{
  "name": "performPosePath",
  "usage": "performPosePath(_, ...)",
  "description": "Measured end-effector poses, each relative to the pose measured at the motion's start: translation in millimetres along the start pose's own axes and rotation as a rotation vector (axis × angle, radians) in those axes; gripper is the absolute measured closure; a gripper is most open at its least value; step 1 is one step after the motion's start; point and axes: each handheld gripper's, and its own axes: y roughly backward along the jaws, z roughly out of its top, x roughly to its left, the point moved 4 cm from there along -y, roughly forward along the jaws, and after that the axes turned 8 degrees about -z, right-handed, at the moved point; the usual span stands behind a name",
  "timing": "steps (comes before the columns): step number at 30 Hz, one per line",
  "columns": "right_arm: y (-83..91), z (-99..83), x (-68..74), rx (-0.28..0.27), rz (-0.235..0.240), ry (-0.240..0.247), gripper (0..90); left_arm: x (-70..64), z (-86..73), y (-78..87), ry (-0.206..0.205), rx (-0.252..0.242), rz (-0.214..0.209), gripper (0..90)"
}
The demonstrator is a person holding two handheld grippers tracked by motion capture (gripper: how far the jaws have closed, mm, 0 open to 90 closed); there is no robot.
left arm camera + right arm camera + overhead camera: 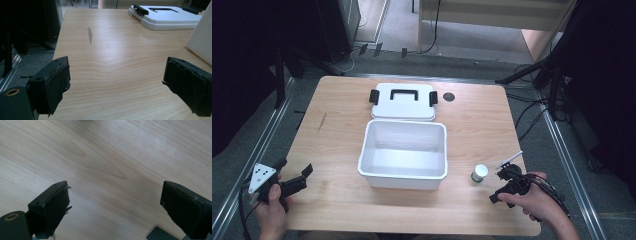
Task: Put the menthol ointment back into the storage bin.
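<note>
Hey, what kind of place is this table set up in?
Probably a lab or recording workspace, not a home. The wooden table sits between metal floor rails, with black stands and cables around it, and a person holds the left gripper and the right gripper.

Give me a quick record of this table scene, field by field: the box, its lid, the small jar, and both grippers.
box: white bin, open, empty, mid-table
lid: white lid with black handle, flat behind the box
jar: small white-capped jar, upright, right of the box
left gripper: open, holding nothing
right gripper: open, beside the jar
table: wooden table
</note>
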Motion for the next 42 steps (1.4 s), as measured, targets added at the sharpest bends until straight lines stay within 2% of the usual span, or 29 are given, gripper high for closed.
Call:
performPosePath(1, 2.3, 3.9, 1.7, 0.007, -0.009, 0.015, 13.4, -0.5, -0.2, 0.3, -0.001, 0.000, -0.003, 7.8)
performPosePath(4, 5.1, 8.2, 4.3, 0.012, -0.007, 0.017, 13.9, -1.1, -0.5, 0.6, -0.002, -0.001, -0.007, 7.8)
performPosePath(5, 7.7, 12.2, 6.8, 0.016, -0.014, 0.043, 14.1, -1.3, -0.7, 1.0, -0.001, 0.002, -0.009, 7.8)
performPosePath(9, 14.0, 20.8, 12.9, 0.023, -0.022, 0.075, 14.0, -1.0, -0.7, 1.3, 0.004, -0.002, -0.008, 7.8)
performPosePath(15, 22.2, 33.7, 17.5, 0.007, -0.025, 0.090, 14.0, -0.8, -0.8, 1.4, 0.013, -0.002, -0.013, 7.8)
performPosePath(22, 26.0, 46.8, 22.1, 0.006, -0.008, 0.082, 14.3, -0.6, -0.9, 1.8, 0.015, 0.000, -0.019, 7.8)
performPosePath(24, 26.1, 50.0, 22.6, 0.003, 0.001, 0.070, 16.5, -0.5, -0.9, 2.0, 0.015, -0.001, -0.021, 7.8)
performPosePath(25, 26.1, 53.1, 23.0, 0.002, 0.002, 0.067, 21.5, -0.5, -0.9, 2.0, 0.015, -0.001, -0.021, 7.8)
performPosePath(30, 24.8, 58.2, 25.3, -0.002, 0.013, 0.075, 23.3, -0.9, -0.9, 1.9, 0.006, -0.001, -0.019, 7.8)
performPosePath(36, 24.8, 67.2, 23.8, -0.019, 0.006, 0.036, 26.7, -1.1, -0.9, 1.8, 0.006, 0.000, -0.020, 7.9)
performPosePath(39, 25.9, 72.6, 24.0, -0.038, 0.026, 0.010, 29.3, -1.0, -0.9, 2.0, 0.008, -0.001, -0.021, 7.9)
performPosePath(42, 25.4, 74.6, 24.6, -0.041, 0.031, 0.006, 31.1, -1.2, -0.9, 1.9, 0.005, 0.001, -0.021, 7.9)
